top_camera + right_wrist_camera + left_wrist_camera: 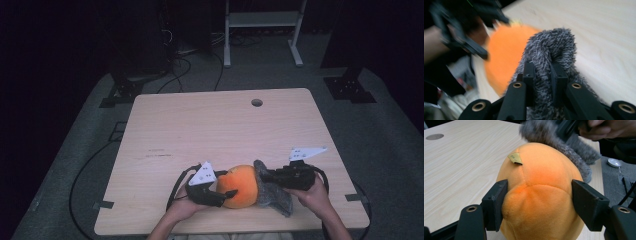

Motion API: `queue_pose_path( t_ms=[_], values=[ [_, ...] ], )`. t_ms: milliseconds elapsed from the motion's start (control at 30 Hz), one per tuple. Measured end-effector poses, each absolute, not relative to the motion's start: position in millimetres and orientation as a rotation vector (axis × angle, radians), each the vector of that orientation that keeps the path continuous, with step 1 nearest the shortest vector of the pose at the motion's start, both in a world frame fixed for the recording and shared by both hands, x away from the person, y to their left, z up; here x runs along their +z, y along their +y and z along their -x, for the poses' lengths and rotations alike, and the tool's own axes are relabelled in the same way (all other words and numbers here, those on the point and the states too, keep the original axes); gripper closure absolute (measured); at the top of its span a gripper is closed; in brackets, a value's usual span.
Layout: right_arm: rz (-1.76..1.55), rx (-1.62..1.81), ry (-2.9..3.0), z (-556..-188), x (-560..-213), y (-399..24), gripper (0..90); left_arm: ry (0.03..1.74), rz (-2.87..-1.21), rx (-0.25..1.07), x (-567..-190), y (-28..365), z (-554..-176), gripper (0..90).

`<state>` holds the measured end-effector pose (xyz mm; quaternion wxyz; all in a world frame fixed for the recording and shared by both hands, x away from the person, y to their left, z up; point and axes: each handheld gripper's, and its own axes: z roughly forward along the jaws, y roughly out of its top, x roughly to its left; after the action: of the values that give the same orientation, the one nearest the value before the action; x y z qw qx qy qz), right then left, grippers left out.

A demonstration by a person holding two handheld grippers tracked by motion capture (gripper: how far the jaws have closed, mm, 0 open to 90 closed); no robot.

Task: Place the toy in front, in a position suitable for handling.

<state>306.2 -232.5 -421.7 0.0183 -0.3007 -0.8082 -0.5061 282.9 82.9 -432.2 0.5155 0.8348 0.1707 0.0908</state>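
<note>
From the high view, a round orange plush ball point(239, 186) sits near the front edge of the pale wooden table point(220, 125), between the two hands. The left gripper point(220, 192) comes at it from the left, its black jaws hugging the ball's side, the hand point(182, 207) low behind it. The right gripper point(261, 175) lies level and points left, held by the right hand point(312, 192); a fuzzy grey cloth point(274, 192) hangs from it, just against the ball's right side.

The left gripper view adds the grip itself: both jaws press into the orange plush ball point(539, 195), denting it on either side, so the left gripper point(539, 202) is clamped on it. A small yellow tag point(515, 158) sticks up from a seam. The fuzzy grey cloth point(564, 147) drapes over the ball's far top.

The right gripper view shows the right gripper point(542, 75) with its jaws squeezed tight on a fold of the fuzzy grey cloth point(551, 47); the orange ball point(506, 55) is blurred beyond.
</note>
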Motion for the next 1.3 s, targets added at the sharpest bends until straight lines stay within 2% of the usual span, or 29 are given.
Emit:
queue_pose_path(
  t_ms=[167, 333, 400, 433, 500, 567, 667, 700, 767, 800, 867, 1167, 1300],
  values=[
    [1.009, -1.401, -2.617, -307.8, -433.4, -236.3, 76.6, 0.402, -2.003, 0.21, -432.8, 84.3, -283.6, 31.6],
    [0.955, -1.56, -2.517, -305.3, -422.6, -239.9, 76.0, 0.39, -2.01, 0.198, -431.8, 83.0, -282.8, 30.7],
    [0.95, -1.537, -2.534, -306.5, -423.4, -235.6, 76.0, 0.4, -2.014, 0.186, -429.6, 83.9, -283.7, 27.3],
    [0.951, -1.502, -2.552, -307.1, -426.7, -233.3, 76.2, 0.438, -2.016, 0.175, -428.4, 83.8, -285.6, 22.7],
    [0.956, -1.482, -2.558, -306.8, -430.2, -233.4, 76.1, 0.55, -2.025, 0.066, -430.9, 82.7, -294.9, 14.7],
    [0.966, -1.484, -2.554, -305.5, -430.0, -234.7, 76.1, 0.564, -2.026, 0.013, -435.0, 78.6, -297.1, 14.7],
    [0.969, -1.505, -2.58, -301.8, -425.9, -234.4, 76.4, 0.506, -2.043, 0.151, -427.4, 72.4, -288.4, 26.9],
    [0.975, -1.526, -2.577, -300.9, -422.8, -234.8, 76.4, 0.449, -2.026, 0.253, -423.2, 70.7, -283.0, 30.5],
    [0.973, -1.604, -2.584, -299.0, -413.1, -236.3, 76.4, 0.354, -2.033, 0.408, -420.2, 66.6, -276.1, 34.4],
    [0.969, -1.651, -2.575, -298.4, -408.9, -236.6, 76.4, 0.315, -2.055, 0.424, -420.9, 63.8, -275.5, 34.6],
    [0.949, -1.705, -2.566, -298.1, -404.8, -234.5, 76.2, 0.257, -2.089, 0.414, -427.9, 62.9, -276.0, 34.7],
    [0.982, -1.485, -2.597, -306.9, -429.2, -234.0, 76.0, 0.26, -2.073, 0.325, -438.0, 78.8, -277.0, 29.7],
    [0.93, -1.643, -2.504, -302.3, -415.1, -237.9, 75.9, 0.251, -2.053, 0.308, -441.4, 80.1, -277.1, 26.8]
  ],
)
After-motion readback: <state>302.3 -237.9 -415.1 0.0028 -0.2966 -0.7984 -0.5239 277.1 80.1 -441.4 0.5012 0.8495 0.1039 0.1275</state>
